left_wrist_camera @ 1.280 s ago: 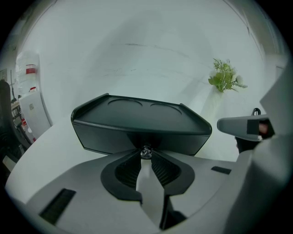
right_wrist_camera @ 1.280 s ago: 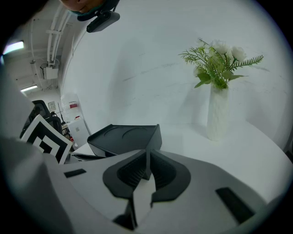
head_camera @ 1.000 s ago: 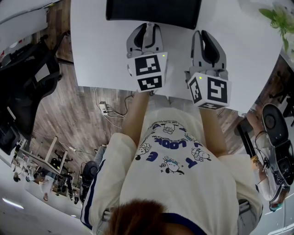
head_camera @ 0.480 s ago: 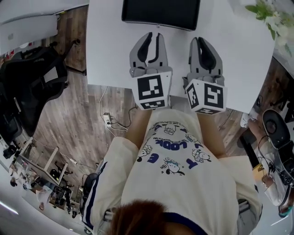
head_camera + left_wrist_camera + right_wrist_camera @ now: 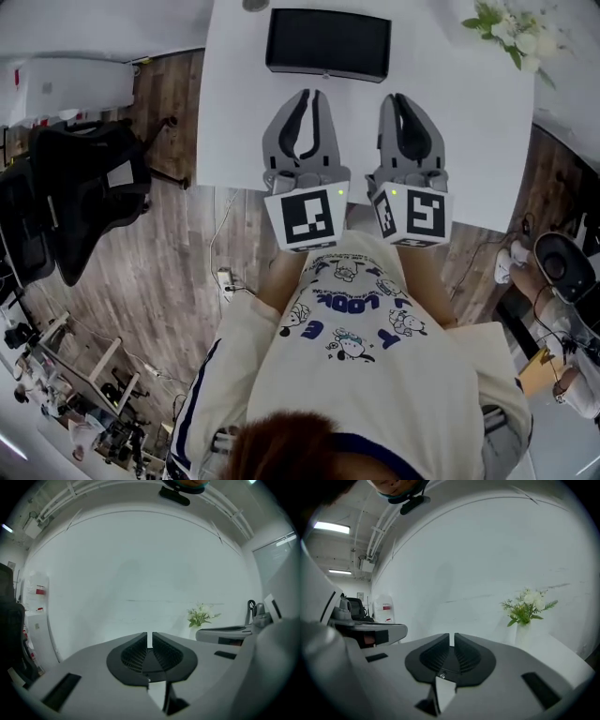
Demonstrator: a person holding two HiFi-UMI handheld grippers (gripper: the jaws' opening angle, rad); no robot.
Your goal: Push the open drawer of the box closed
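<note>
white table bears a black box and flowers.

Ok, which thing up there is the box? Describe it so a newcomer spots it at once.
Find the white table that fills the top of the head view. At its far edge, near the middle, lies the box. It is the only black, rectangular thing there; the flowers to its right are white and green.

upside-down print on shirt, seemingly "LOOK"; rest unreadable
</note>
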